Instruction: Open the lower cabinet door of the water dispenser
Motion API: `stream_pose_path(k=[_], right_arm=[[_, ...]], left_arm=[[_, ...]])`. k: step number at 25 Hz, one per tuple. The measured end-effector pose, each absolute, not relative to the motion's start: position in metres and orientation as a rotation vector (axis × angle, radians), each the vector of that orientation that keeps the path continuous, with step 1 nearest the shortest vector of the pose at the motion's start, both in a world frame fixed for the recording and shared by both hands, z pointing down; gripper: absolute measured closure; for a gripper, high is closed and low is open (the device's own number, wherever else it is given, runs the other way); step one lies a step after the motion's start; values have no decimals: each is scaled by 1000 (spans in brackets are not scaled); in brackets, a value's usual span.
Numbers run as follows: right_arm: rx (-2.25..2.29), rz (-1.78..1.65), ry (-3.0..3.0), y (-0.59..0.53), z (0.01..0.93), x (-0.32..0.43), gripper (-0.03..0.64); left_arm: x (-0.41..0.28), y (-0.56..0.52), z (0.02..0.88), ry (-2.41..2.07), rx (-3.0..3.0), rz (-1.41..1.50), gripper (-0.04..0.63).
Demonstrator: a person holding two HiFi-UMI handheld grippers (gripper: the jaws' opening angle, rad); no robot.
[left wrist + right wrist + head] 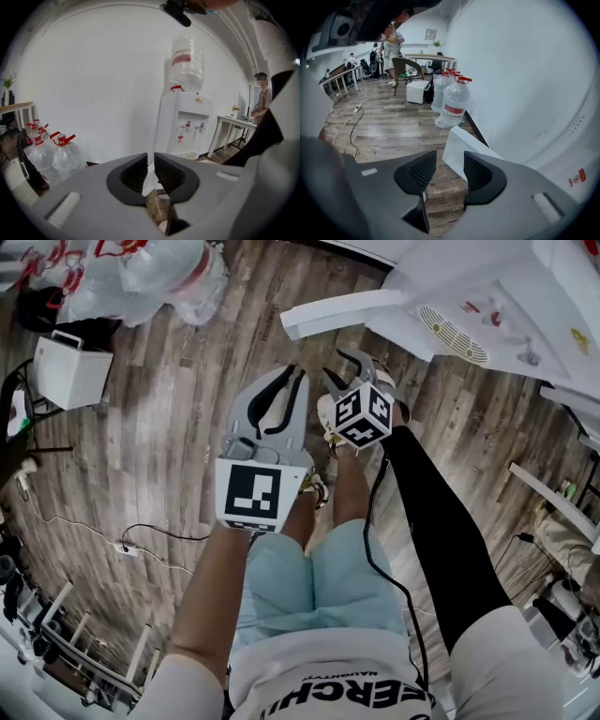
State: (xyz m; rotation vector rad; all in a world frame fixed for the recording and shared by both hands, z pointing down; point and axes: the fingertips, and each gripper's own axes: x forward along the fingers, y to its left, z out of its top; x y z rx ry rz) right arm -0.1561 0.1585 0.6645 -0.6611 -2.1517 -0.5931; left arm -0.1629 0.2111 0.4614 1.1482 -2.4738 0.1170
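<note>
Left gripper [152, 165]: jaws narrowly apart, empty. Right gripper [445, 165]: jaws wider, empty, near open lower cabinet door [457, 145] of water dispenser [183, 127].

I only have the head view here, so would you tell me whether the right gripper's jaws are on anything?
Observer: No. The right gripper has its jaws apart and empty. The white cabinet door lies beyond them, not touching them.
Operator: Thank you. What is on top of the dispenser?
Observer: An upturned water bottle sits on the water dispenser.
Operator: Is anyone else nearby?
Observer: Yes, a person stands at a table, right of the dispenser in the left gripper view.
</note>
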Motion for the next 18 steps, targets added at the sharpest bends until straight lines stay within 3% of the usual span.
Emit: stream_pose_path(k=[18], right_arm=[[-230, -312, -2391, 63, 464, -60, 437]], left_arm=[[-90, 154, 347, -2398, 1414, 275, 537]])
